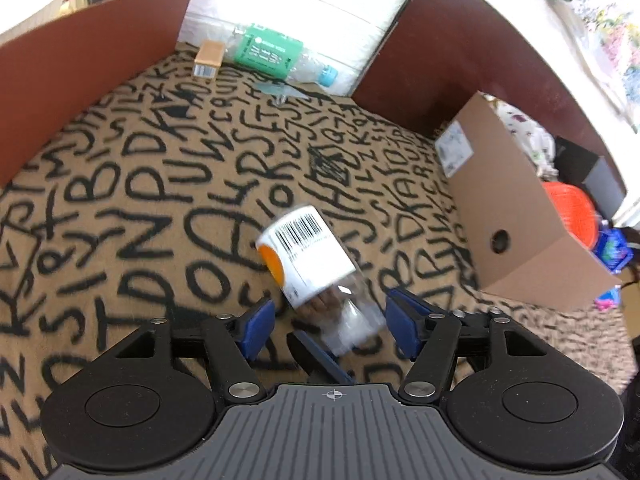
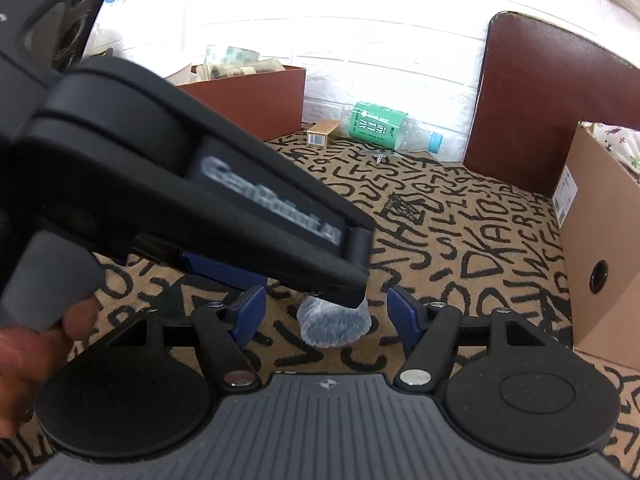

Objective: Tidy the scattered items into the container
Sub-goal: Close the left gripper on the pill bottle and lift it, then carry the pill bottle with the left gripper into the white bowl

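A clear plastic bottle (image 1: 310, 264) with a white barcode label and an orange patch lies tilted on the lettered carpet, its neck end between the blue pads of my left gripper (image 1: 330, 320), which is open and not touching it. My right gripper (image 2: 326, 312) is open over the same spot; the bottle's clear end (image 2: 334, 322) shows between its pads, partly hidden by the left gripper's black body (image 2: 192, 192). An open cardboard box (image 1: 516, 216) stands to the right and also shows in the right wrist view (image 2: 600, 248).
A green-labelled bottle (image 1: 280, 54) and a small tan carton (image 1: 208, 58) lie by the white wall, and both show in the right wrist view, the bottle (image 2: 384, 126) beside the carton (image 2: 322, 132). A brown box (image 1: 80, 64) stands left and a brown chair back (image 1: 472, 48) right.
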